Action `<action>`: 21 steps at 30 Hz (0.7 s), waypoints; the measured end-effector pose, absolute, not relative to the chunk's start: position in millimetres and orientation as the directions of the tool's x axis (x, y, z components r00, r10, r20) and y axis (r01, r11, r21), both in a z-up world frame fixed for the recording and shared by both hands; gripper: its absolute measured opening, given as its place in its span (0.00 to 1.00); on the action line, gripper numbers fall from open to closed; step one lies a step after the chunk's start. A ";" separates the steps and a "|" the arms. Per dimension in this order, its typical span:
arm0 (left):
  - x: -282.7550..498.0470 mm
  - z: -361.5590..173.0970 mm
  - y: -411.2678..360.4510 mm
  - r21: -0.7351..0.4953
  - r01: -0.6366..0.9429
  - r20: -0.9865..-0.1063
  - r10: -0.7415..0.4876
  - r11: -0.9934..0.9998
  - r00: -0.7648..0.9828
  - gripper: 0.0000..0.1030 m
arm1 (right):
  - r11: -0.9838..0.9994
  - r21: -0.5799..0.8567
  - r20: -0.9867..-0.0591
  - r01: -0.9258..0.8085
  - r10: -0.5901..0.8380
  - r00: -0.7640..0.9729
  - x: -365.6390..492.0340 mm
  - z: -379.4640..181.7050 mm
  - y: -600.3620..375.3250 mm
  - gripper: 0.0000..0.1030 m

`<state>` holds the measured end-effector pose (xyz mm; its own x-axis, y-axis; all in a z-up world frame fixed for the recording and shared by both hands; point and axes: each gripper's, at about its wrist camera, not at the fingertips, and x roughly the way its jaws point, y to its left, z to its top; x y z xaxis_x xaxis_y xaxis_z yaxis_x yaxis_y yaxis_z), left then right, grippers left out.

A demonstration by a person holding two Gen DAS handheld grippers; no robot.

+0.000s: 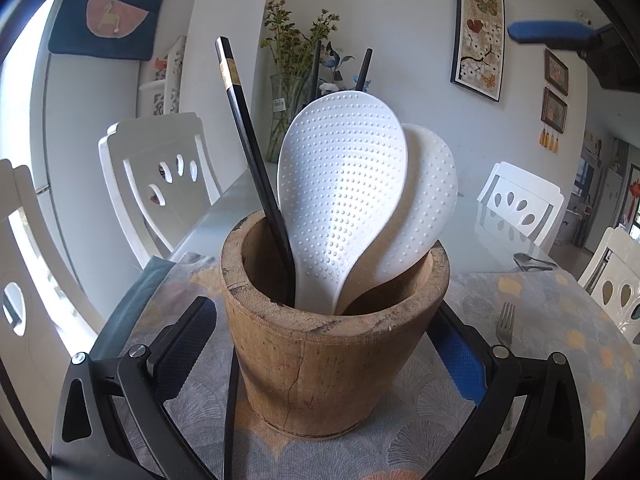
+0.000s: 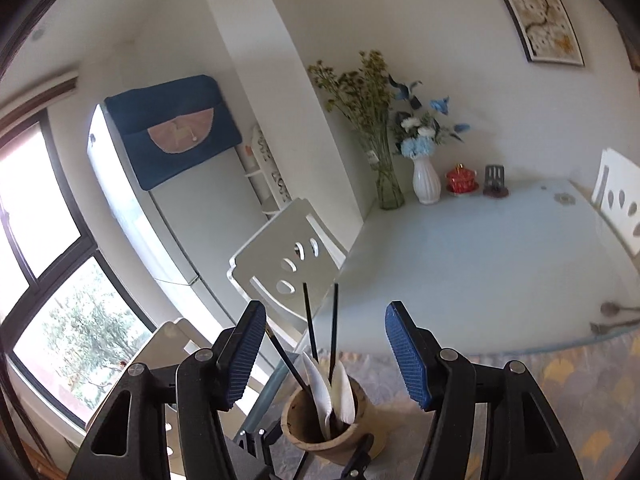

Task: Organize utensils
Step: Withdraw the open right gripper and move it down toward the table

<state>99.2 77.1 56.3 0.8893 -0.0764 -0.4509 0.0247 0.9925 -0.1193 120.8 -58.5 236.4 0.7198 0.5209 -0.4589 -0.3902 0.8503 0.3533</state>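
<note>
A brown cork pot [image 1: 320, 360] stands on the patterned cloth, right in front of my left gripper [image 1: 324, 320]. The left gripper's fingers [image 1: 188, 344] lie against both sides of the pot and grip it. In the pot stand two white dotted rice paddles [image 1: 344, 192] and three black chopsticks [image 1: 244, 136]. In the right wrist view my right gripper [image 2: 325, 312] hovers open above the pot [image 2: 340, 436], with nothing between its pads. Its blue finger [image 1: 548, 32] shows at the top right of the left wrist view. A fork [image 1: 505, 322] lies on the cloth right of the pot.
A spoon [image 1: 530, 260] lies on the glass table [image 2: 480, 260] past the cloth's edge. White chairs [image 1: 160, 176] stand around the table. Two flower vases [image 2: 426, 184] and small ornaments stand at the far end by the wall. A thin black stick [image 1: 231, 408] lies before the pot.
</note>
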 end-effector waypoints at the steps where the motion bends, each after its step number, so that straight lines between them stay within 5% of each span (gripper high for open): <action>1: 98.6 56.7 76.6 -0.115 0.024 -0.448 -0.073 0.993 0.891 1.00 | 0.853 0.351 -0.475 -0.385 0.517 0.712 122.6 234.5 -57.6 0.58; 10: 95.5 57.6 75.1 -0.113 0.019 -0.439 -0.067 0.993 0.896 1.00 | 0.936 0.319 -0.668 -0.149 0.334 0.666 132.8 188.0 -90.9 0.57; 21: 73.5 53.7 89.6 -0.154 0.027 -0.501 -0.102 0.988 0.859 1.00 | 0.886 0.462 -0.759 -0.052 0.425 0.494 111.1 120.4 -123.2 0.50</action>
